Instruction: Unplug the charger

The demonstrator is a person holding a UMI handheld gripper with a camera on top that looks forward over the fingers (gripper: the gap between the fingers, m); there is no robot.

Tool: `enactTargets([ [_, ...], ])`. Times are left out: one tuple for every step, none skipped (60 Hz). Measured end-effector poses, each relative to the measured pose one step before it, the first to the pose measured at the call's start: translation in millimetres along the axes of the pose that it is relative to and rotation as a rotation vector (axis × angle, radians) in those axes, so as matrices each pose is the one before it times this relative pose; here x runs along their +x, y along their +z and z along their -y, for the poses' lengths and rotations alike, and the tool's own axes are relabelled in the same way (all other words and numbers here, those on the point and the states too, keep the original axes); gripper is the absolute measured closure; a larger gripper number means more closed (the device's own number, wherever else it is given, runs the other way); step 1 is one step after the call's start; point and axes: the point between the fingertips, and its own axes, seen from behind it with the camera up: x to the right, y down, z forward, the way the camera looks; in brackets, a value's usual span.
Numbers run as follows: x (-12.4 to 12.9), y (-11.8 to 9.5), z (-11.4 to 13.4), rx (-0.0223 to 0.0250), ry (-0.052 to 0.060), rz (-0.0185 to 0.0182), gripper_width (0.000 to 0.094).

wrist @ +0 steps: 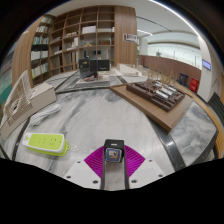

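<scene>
Yellow-green plastic catches my eye first: a power strip lies flat on the pale table, off to the left of my fingers and a little ahead of them, and I can't make out any plug or cable seated in it from here. Moving right, my hand-held gripper sits low in the view with its magenta pads drawn in close around a small grey and white block with a touch of red on it, which I take to be the charger; both fingers look pressed against it, so I'd call the grip narrow and holding. It appears lifted clear of the strip, not touching it, so my judgement is that the pull-out itself is done and what's left is carrying the charger off or setting it down, though I can't see a cord to confirm it is fully free. Further right, on a wooden table, stands a shallow tray-like stand carrying what seem to be scale models, too small for me to name piece by piece. Behind everything, tall wooden shelves hold rows of books and boxes, again too far to tell apart. No open bin or bowl shows near my fingers
</scene>
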Motion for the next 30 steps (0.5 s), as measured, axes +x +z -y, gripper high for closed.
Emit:
enactTargets([
  [0.3, 2.01, -1.72, -0.00456, 0.0055, 0.00043, 0.0664],
  [1.12, 3.21, 1.89, 0.01085, 0.0036, 0.00215, 0.0656],
  [0.28, 0.78, 1.28, 0.00617, 0.0015, 0.00049, 0.0648],
  [0.37, 0.4, 1.01, 0.00469, 0.0, 0.00011, 0.0637],
  [0.21, 0.15, 0.85, 0.00412, -0.0017, -0.00084, 0.061],
  [0.8, 0.18, 0.76, 0.00351, -0.0012, -0.00358, 0.0569],
  [1.2, -0.52, 1.79, 0.00159, -0.0007, -0.0031, 0.0523],
  [0.31, 0.46, 0.03, 0.00214, -0.0013, -0.00305, 0.0473],
  [0.27, 0.25, 0.07, 0.00176, -0.001, -0.00226, 0.043],
  [-0.28, -0.1, 0.38, 0.00238, -0.0008, -0.00003, 0.0385],
  [-1.15, -0.35, 0.77, 0.00362, -0.0003, 0.00432, 0.0333],
  [-1.69, -0.52, 0.92, 0.00401, -0.0001, 0.00706, 0.0275],
  [-1.78, -0.97, 1.28, 0.00392, 0.0005, 0.00648, 0.0214],
  [-1.9, -1.04, 1.13, 0.00345, 0.0012, 0.00663, 0.0146],
  [-2.01, -1.99, 2.02, 0.0022, 0.002, 0.00547, 0.0046],
  [-0.01, -2.21, 1.19, 0.00201, 0.0018, 0.00292, 0.0074],
  [-1.09, -1.76, 0.78, 0.00187, 0.0003, 0.00484, 0.009],
  [-1.35, -2.1, 1.14, 0.00197, 0.0011, 0.00479, 0.0104],
  [-0.63, -2.6, 1.15, 0.00099, 0.0004, 0.0021, 0.0108],
  [-0.57, -2.79, 1.36, 0.0017, -0.0009, 0.00081, 0.0108],
  [-1.17, -3.03, 1.52, 0.00303, -0.002, 0.0016, 0.011],
  [-2.02, -3.18, 1.46, 0.00478, -0.0034, 0.00122, 0.0109],
  [-0.84, -3.84, 1.73, 0.00462, -0.0047, -0.00038, 0.0109],
  [-1.42, -3.57, 1.97, 0.00522, -0.0043, 0.00032, 0.0109],
  [-1.22, -3.98, 2.13, 0.0052, -0.005, 0.00065, 0.0109],
  [-1.14, -4.12, 2.09, 0.00501, -0.0047, 0.00093, 0.0108],
  [-1.39, -4.43, 2.04, 0.00442, -0.0045, 0.0017, 0.0105],
  [-1.65, -4.89, 2.09, 0.00394, -0.0044, 0.00228, 0.0105],
  [-1.59, -5.51, 1.94, 0.00374, -0.0022, 0.00296, 0.0106],
  [-2.52, -5.56, 1.98, 0.00234, -0.0018, 0.00305, 0.0107],
])
